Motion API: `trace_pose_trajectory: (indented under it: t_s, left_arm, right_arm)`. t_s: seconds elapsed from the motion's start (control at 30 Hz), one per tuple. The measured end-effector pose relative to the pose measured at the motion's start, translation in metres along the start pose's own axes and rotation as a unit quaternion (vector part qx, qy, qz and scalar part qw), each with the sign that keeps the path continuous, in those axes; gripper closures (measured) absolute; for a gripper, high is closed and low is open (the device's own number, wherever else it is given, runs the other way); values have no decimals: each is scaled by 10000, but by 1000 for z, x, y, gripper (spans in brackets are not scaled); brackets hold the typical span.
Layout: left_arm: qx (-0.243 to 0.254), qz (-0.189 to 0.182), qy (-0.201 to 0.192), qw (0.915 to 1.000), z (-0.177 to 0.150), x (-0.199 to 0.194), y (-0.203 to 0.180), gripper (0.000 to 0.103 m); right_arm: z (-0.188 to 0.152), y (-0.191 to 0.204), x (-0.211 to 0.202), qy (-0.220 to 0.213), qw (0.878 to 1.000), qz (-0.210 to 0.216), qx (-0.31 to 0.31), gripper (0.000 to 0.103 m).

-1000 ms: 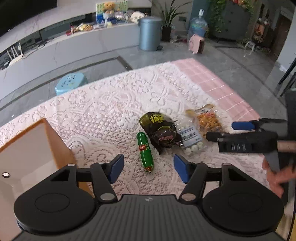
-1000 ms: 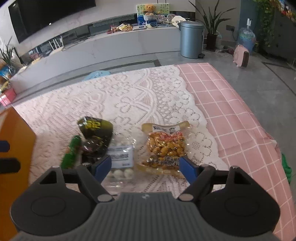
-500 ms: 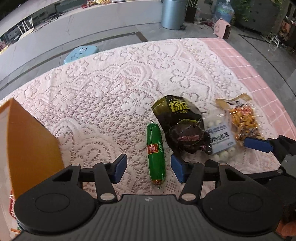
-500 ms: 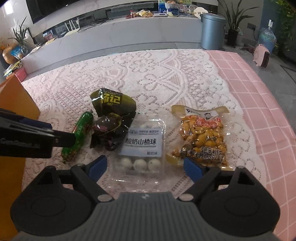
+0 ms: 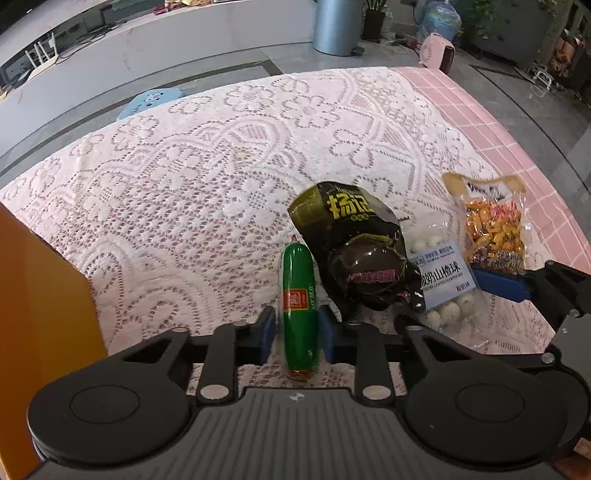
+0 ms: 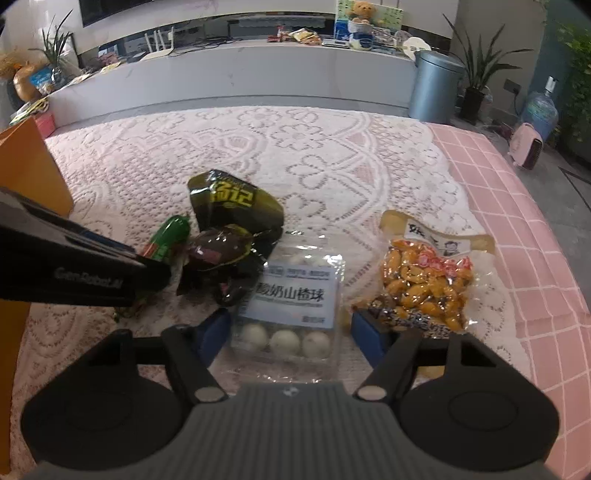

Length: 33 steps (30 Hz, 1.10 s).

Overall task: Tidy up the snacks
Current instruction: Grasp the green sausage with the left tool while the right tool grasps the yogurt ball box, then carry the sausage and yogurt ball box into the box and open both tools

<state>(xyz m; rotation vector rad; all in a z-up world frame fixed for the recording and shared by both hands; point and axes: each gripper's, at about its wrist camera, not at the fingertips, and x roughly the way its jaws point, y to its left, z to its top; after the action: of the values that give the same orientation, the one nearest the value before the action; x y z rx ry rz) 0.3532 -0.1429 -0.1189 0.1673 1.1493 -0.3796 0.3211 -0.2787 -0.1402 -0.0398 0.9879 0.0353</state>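
A green sausage [image 5: 297, 288] lies on the lace cloth, and my left gripper [image 5: 297, 332] is shut on its near half. To its right lie a dark green pack [image 5: 354, 251], a clear pack of white balls [image 5: 439, 280] and an orange snack pack [image 5: 493, 229]. In the right wrist view my right gripper [image 6: 290, 334] straddles the near end of the clear pack [image 6: 291, 295]. Its jaws are closing, and the pads stand just off the pack's edges. The orange snack pack [image 6: 424, 280] lies just right of the right pad.
An orange box [image 5: 40, 314] stands at the left edge of the table. A pink checked cloth [image 5: 491, 122] covers the table's right side, with floor beyond. A blue stool [image 5: 149, 103] and a metal bin [image 5: 336, 26] stand past the far edge.
My left gripper sank over the green sausage and shut on it. My right gripper came down and in over the clear pack, and its jaws have narrowed.
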Motion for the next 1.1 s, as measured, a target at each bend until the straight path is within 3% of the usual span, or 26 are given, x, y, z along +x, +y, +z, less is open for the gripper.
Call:
trace_pose_trajectory:
  t_s: [0.07,0.13,0.6,1.1]
  left_arm:
    - [17,-3,-8,10000,0,0,-1,77]
    - [1,-13,-1,10000,0,0,-1,78]
    - [-164,-229,-228,9993,-11,-30,7,78]
    - [-377,-594,-820,9941,-27,-108,23,78]
  right_arm:
    - [-1,1,1,3,10000,-17,-31,32]
    - [-1,-1,1,-21,10000,-5,-5,42]
    - [-4,-2,-14,-49,9998,-87,162,44]
    - [-9,-8,-58,-755,9960,-154,442,45]
